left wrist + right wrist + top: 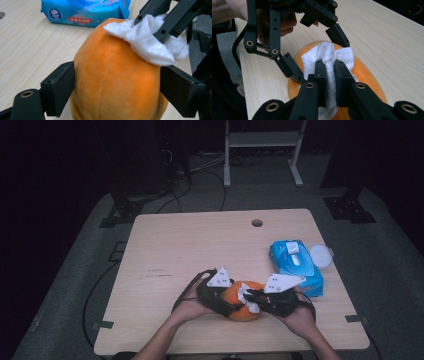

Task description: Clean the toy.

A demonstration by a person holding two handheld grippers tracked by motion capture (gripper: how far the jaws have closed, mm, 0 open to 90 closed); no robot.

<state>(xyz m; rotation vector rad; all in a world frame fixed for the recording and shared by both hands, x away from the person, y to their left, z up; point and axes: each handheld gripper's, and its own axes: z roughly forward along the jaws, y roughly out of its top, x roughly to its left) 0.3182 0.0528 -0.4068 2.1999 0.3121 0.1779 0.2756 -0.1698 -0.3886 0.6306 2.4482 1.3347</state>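
The plush point(239, 306) lies on the tabletop point(170, 250) near its front edge, a little right of centre; the wipe point(248, 298) rests on top of the plush; the left gripper point(226, 301) sits at the plush's left, its jaws to either side of it; the right gripper point(253, 296) sits at the plush's right, its jaws on the wipe; the wipes pack point(296, 265) lies behind and to the right, near the right edge; the lid point(320, 255) lies just right of the pack.

unreadable red label on wipes pack point(85, 11)
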